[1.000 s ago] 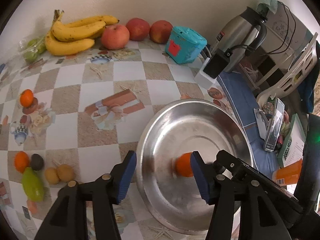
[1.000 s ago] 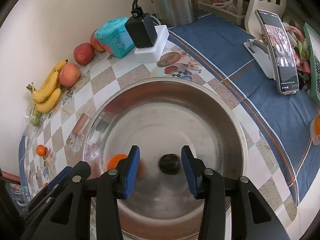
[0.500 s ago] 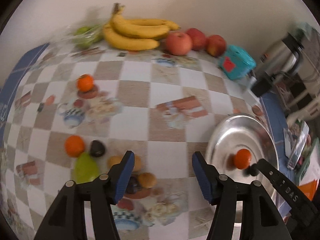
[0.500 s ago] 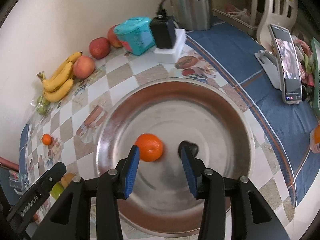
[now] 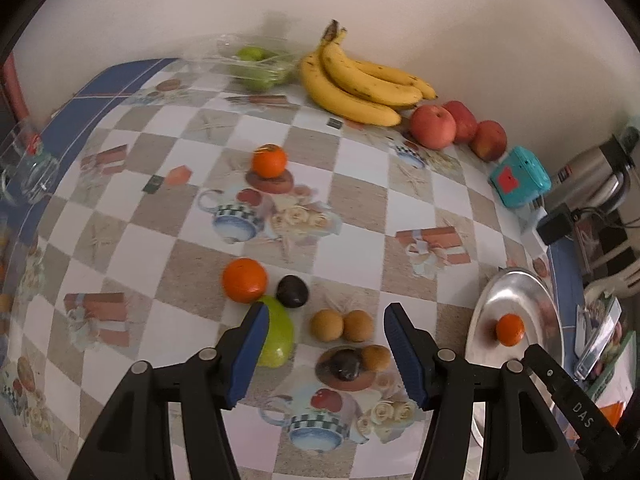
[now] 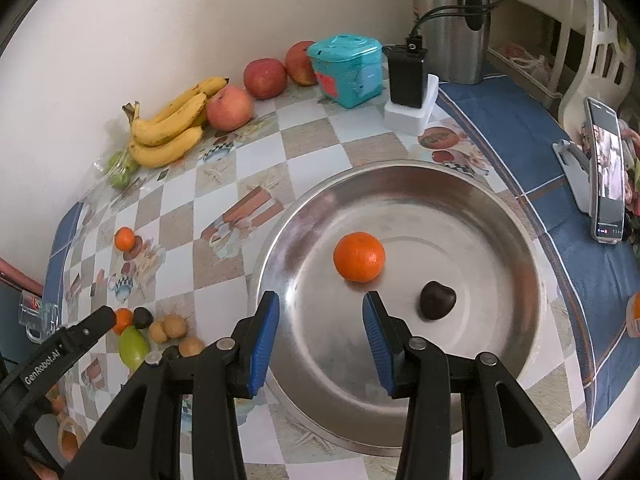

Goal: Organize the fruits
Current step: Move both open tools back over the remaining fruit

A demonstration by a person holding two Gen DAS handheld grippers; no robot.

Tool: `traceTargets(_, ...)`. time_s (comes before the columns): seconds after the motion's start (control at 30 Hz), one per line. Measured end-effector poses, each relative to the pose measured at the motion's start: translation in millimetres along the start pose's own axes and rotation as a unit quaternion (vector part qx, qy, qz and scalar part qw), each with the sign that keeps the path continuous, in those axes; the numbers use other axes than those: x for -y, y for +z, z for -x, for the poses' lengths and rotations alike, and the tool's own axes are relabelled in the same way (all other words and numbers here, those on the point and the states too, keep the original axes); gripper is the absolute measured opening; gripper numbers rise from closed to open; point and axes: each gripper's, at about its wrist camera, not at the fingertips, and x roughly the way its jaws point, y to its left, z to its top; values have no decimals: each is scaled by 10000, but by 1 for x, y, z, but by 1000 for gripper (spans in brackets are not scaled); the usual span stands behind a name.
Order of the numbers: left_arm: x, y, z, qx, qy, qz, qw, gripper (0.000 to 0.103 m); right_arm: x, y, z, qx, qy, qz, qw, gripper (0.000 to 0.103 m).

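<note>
A steel bowl [image 6: 512, 248] holds an orange [image 6: 359, 257] and a dark plum [image 6: 437, 300]. My right gripper [image 6: 322, 340] is open and empty over the bowl's near side. My left gripper [image 5: 324, 350] is open and empty above a cluster of loose fruit: an orange [image 5: 244, 280], a dark plum [image 5: 292, 291], a green pear [image 5: 276, 332], small brown fruits [image 5: 342, 325] and another dark fruit [image 5: 345, 364]. A further orange [image 5: 269, 161] lies farther back. The bowl [image 5: 516, 292] shows at the right of the left wrist view.
Bananas [image 5: 360, 84], three apples [image 5: 434, 126] and a bag of green fruit [image 5: 256, 66] line the wall. A teal box [image 6: 346, 68], a charger block [image 6: 408, 80], a kettle [image 6: 452, 20] and a phone on a stand [image 6: 606, 172] stand behind and right of the bowl.
My left gripper has swung left, away from the bowl, to the loose fruit cluster. My right gripper has drawn back a little. The orange and plum lie released in the bowl.
</note>
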Motion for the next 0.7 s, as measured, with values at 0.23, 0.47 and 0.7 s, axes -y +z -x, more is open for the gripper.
traceTargets(0.23, -8, -2, -9, -123, 222, 141, 9996, 92, 1, -4, -10, -88, -290, 96, 9995, 80)
traceTargets(0.47, -15, -3, -13, -91, 502, 218, 9985, 103, 0, -7, -16, -124, -317, 191, 9992, 83)
traceTargets(0.7, -19, -3, -11, -4, 645, 138, 9978, 103, -8, -8, -15, 6, -238, 362, 9991, 102)
